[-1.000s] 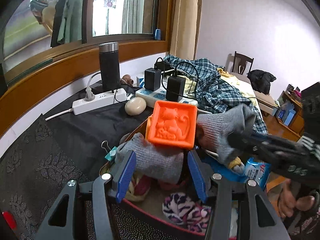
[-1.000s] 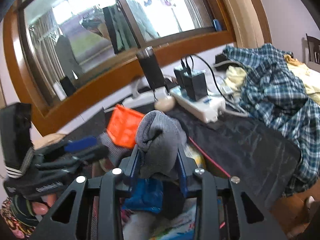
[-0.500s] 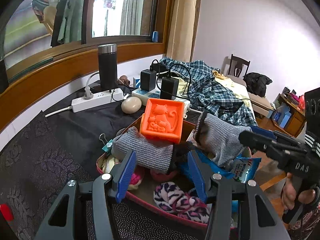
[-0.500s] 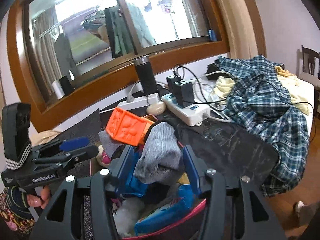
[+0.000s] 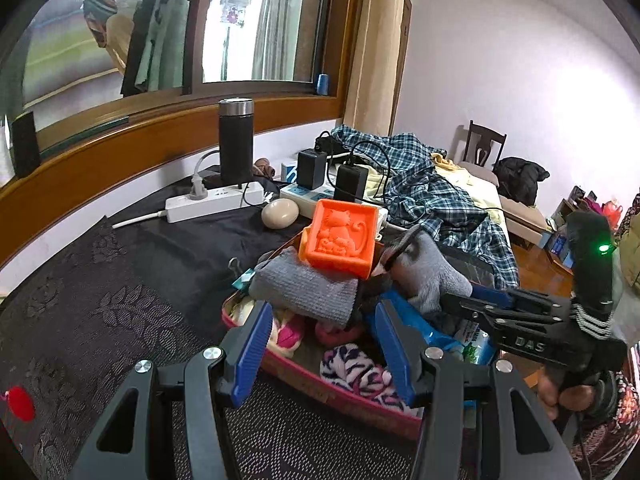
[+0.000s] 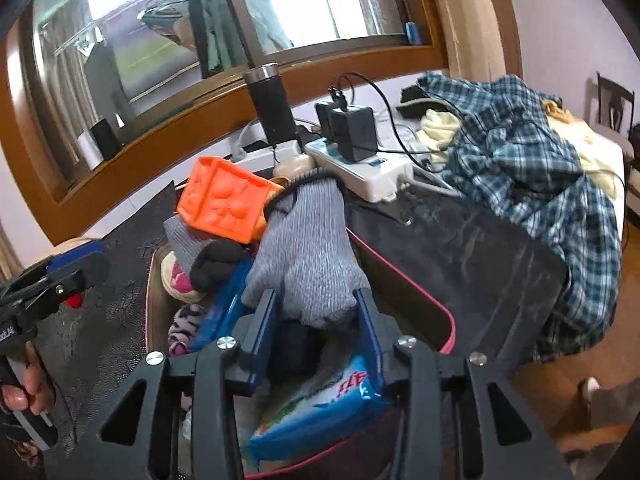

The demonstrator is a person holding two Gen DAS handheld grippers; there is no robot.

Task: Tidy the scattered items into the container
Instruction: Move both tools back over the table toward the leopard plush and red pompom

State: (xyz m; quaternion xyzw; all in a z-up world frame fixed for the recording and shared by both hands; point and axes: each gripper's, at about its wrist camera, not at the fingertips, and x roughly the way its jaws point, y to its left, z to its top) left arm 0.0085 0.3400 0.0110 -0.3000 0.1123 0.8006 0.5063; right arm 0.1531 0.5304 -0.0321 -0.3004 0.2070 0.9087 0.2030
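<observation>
A pink-rimmed container (image 5: pixel 332 396) on the dark cloth is heaped with items. An orange block with a cat relief (image 5: pixel 340 240) rests on a folded grey glove (image 5: pixel 308 288). My left gripper (image 5: pixel 324 344) stands open just in front of the container, nothing between its blue pads. A second grey glove (image 6: pixel 308 248) stands upright in the container (image 6: pixel 400 264). Its lower end sits between the pads of my right gripper (image 6: pixel 316 320), whose jaws are closing on it. A blue packet (image 6: pixel 320 408) lies under that gripper. The orange block (image 6: pixel 224 204) leans behind the glove.
Two white power strips (image 5: pixel 212 200) with black chargers, a black flask (image 5: pixel 236 140) and a beige egg-shaped thing (image 5: pixel 280 213) stand behind the container. A plaid shirt (image 6: pixel 540 160) is piled at the right. A small red thing (image 5: pixel 18 402) lies on the cloth at the left.
My left gripper has drawn back from the container, leaving the folded grey glove under the orange block. The right gripper's jaws widened, then narrowed on the other glove, now lower in the container.
</observation>
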